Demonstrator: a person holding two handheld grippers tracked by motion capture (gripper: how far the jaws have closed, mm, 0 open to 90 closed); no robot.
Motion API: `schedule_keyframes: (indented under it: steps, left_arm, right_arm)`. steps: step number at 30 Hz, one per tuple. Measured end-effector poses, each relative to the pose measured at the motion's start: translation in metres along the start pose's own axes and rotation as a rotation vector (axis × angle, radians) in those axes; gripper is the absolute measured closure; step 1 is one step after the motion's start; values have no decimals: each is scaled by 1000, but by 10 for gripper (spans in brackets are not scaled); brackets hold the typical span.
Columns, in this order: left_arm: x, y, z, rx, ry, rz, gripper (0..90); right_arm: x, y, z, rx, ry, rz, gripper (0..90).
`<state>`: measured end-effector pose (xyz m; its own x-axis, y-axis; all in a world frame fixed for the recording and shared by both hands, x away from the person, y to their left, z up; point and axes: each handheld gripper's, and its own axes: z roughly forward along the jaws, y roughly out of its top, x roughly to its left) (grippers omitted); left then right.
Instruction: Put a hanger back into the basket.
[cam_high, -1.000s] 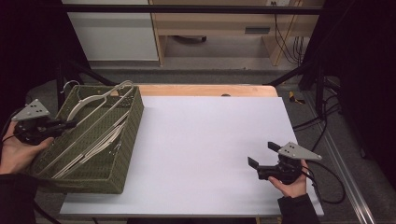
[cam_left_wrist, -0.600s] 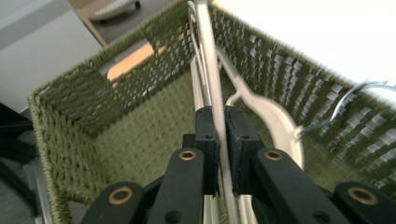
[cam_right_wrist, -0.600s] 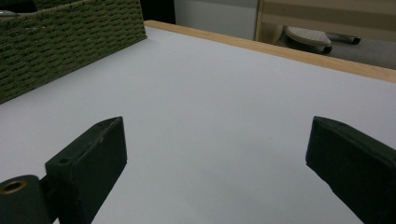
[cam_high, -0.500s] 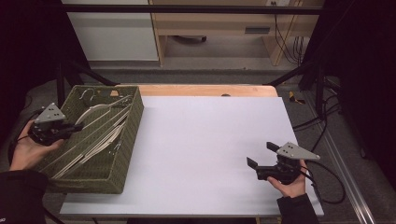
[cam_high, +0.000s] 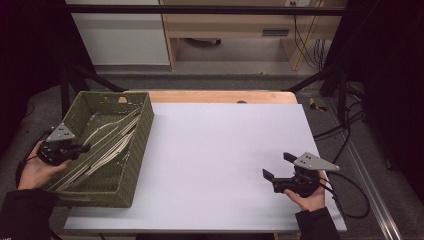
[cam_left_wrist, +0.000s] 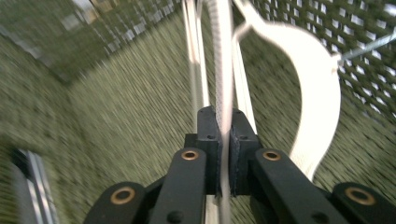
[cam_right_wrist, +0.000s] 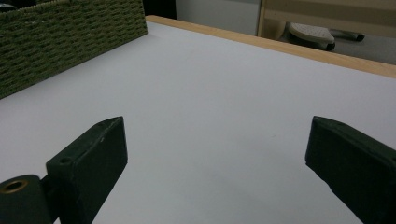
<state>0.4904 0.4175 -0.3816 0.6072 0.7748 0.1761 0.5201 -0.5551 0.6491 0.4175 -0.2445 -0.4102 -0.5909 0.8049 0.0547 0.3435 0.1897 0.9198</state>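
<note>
Left gripper (cam_left_wrist: 224, 140) clamped on a thin white hanger (cam_left_wrist: 223, 70); jaws nearly together, hanger's thin bar running straight up between the pads toward top centre of the left gripper view. Hanger's curved shoulder sweeping to the right of that view, over the woven floor of the green wicker basket (cam_left_wrist: 116, 116). View blurred, finer detail not readable. In the high view, left gripper (cam_high: 75, 148) at left of frame, over the left rim of the basket (cam_high: 142, 145), held by the left hand (cam_high: 35, 167). Several white hangers (cam_high: 107, 145) lying lengthwise inside the basket, bunched diagonally. Basket sitting on the left edge of the white worktop (cam_high: 220, 155).

Right gripper (cam_high: 274, 170) at lower right of the high view, resting low on the worktop, well apart from the basket. Jaws spread wide, nothing between them; bare worktop surface (cam_right_wrist: 215, 121) visible between the two pads in the right gripper view, basket wall (cam_right_wrist: 70, 37) at upper left.
</note>
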Motion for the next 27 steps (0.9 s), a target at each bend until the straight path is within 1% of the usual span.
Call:
schedule_keyframes:
  steps: [1, 3, 4, 7, 8, 9, 10, 12, 13, 15, 18, 19, 21, 23, 24, 25, 27]
  left_arm:
    - [-1, -1, 2, 22, -10, -6, 847]
    - [-2, -4, 5, 44, -36, -9, 834]
    - [-3, -5, 7, 39, -45, -21, 826]
    - [-5, -6, 12, 67, -101, -44, 800]
    - [-7, -5, 14, 69, -101, -49, 778]
    - [-8, -5, 15, 79, -108, -48, 736]
    - [-9, -4, 16, 77, -121, -52, 717]
    - [-11, -2, 16, 75, -112, -48, 670]
    - [-11, -2, 16, 61, -107, -54, 651]
    - [-11, -2, 13, 47, -115, -79, 572]
    - [-12, 0, 10, 31, -100, -69, 489]
    - [-12, 1, 8, 34, -101, -64, 479]
    - [-14, 3, 6, 9, -101, -65, 442]
    - [-16, 7, 1, -20, -97, -69, 436]
    - [-17, 9, -2, -44, -93, -71, 419]
    - [-19, 11, -4, -73, -91, -83, 399]
    - [-22, 16, -9, -121, -82, -92, 368]
  right_arm:
    - [0, 0, 0, -1, 0, 0, 61]
    - [0, 0, 1, 1, 1, -2, 61]
    - [0, 0, 1, 1, 2, -1, 61]
    - [0, -1, 2, 6, 5, -2, 62]
    - [1, -1, 2, 4, 5, 1, 62]
    - [1, -1, 2, 5, 6, 2, 61]
    - [1, -1, 3, 4, 7, -3, 61]
    - [1, -1, 3, 4, 6, 1, 61]
    - [1, -1, 2, 4, 6, 3, 62]
    - [1, -1, 2, 3, 7, 1, 61]
    - [1, -1, 2, 1, 8, 0, 61]
    - [1, -1, 2, 1, 8, 0, 62]
    - [2, -1, 2, 0, 8, 1, 61]
    - [1, 0, 1, 1, 10, 0, 59]
    - [2, 0, 1, -7, 9, 4, 59]
    - [2, 0, 1, -9, 10, 7, 58]
    - [2, 0, 0, -13, 10, 8, 56]
